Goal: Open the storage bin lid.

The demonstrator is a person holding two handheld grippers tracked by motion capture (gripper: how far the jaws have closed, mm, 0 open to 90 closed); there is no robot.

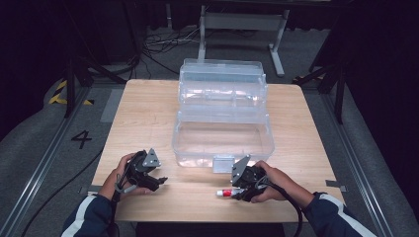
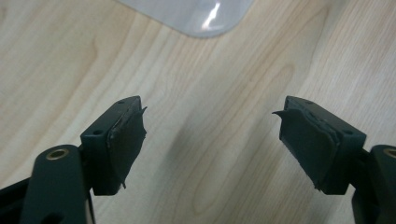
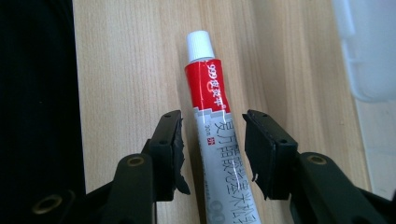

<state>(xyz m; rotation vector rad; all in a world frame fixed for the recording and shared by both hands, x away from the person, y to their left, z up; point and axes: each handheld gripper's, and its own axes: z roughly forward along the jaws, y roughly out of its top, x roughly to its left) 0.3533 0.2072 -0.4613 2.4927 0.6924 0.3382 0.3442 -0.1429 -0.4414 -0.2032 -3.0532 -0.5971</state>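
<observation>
A small tube [image 3: 208,88] with a white cap, a red band and a grey body lies on the wooden table near its front edge; in the high view the tube [image 1: 225,193] points left. My right gripper [image 3: 212,144] straddles the tube's grey body, and a narrow gap shows on each side, so the pads do not press it. In the high view the right gripper [image 1: 239,191] sits low over the table. My left gripper [image 1: 157,181] hovers at the front left, open, and between the fingers of the left gripper [image 2: 210,135] is bare wood.
A clear plastic box [image 1: 197,157] stands mid-table with its lid [image 1: 222,81] folded back behind it. A corner of the box [image 2: 201,18] lies ahead of the left gripper, and its wall [image 3: 369,46] is right of the tube. The table's front edge [image 3: 74,93] runs close to the tube.
</observation>
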